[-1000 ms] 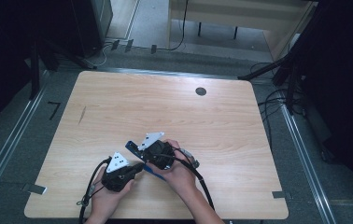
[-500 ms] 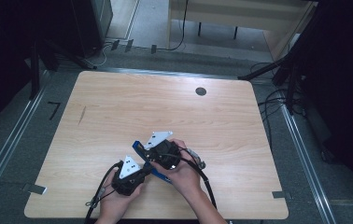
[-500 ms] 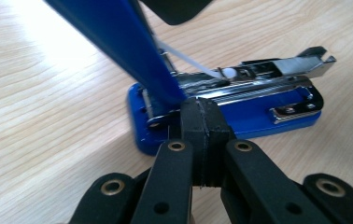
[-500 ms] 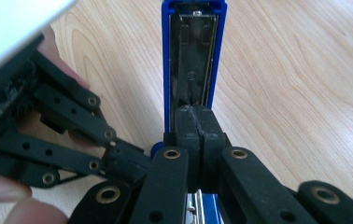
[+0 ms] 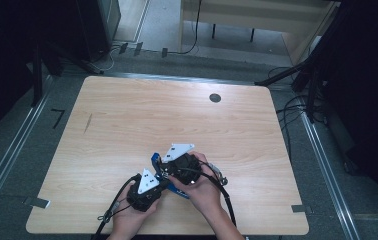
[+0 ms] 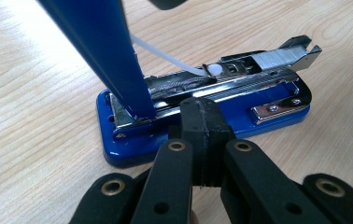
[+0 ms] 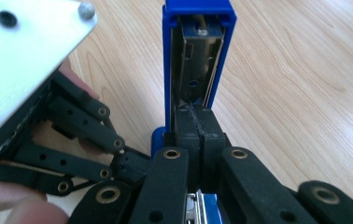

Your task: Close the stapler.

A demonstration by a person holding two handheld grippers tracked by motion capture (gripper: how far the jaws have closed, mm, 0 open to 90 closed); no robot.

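A blue stapler [image 5: 155,160] lies open near the table's front edge, between the two hand-held grippers. Its base [image 6: 277,105] rests flat on the wood, and the metal magazine shows a strip of staples [image 6: 277,58]. The blue lid [image 6: 104,51] stands raised. My left gripper [image 6: 202,112] is shut, its tips pressed against the magazine's side. My right gripper [image 7: 196,119] is shut too, tips against the underside of the raised lid [image 7: 198,14]. In the high view, the left gripper [image 5: 163,183] and right gripper [image 5: 166,171] meet over the stapler.
The wooden table [image 5: 177,115] has a small round dark grommet [image 5: 215,98] at the back right. Cables [image 5: 222,192] trail from the grippers toward the front edge. The left gripper's grey plate [image 7: 25,56] sits close beside the right gripper's jaws.
Both hands and grippers have shifted a little to the right along the front of the table, staying together at the stapler. The blue lid now stands raised.
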